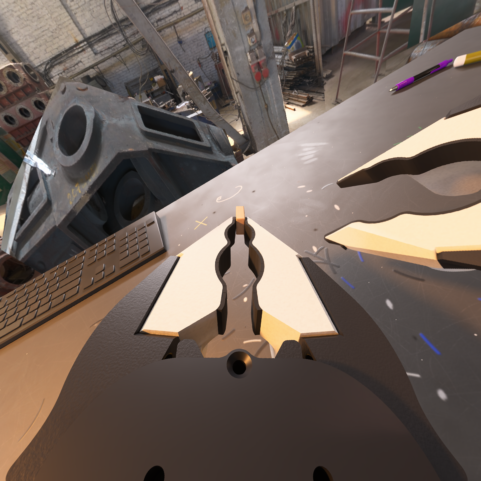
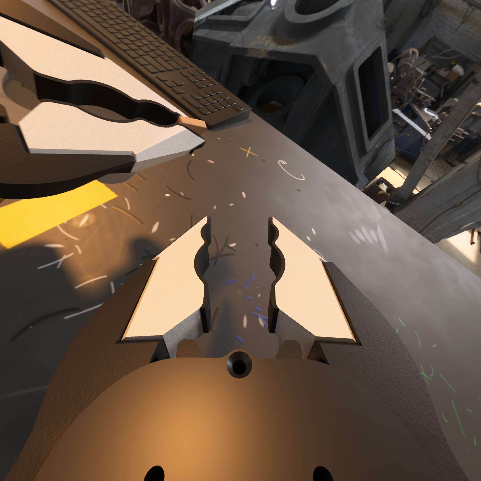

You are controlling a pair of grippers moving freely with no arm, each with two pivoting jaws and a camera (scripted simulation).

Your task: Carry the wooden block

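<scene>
A small, thin wooden block (image 1: 240,220) stands pinched between the tips of my left gripper (image 1: 240,224), above the dark table. The same block (image 2: 192,121) shows in the right wrist view, sticking out of the left gripper's tips (image 2: 191,130) at the upper left. My right gripper (image 2: 239,221) is open and empty over the table, apart from the block. It also shows in the left wrist view (image 1: 333,209) at the right, jaws apart.
A dark keyboard (image 1: 78,270) lies along the table's far left edge, also in the right wrist view (image 2: 161,59). A purple pen (image 1: 421,75) and a yellow marker (image 1: 468,58) lie far right. A yellow patch (image 2: 52,210) marks the table. The table edge (image 2: 364,192) runs diagonally.
</scene>
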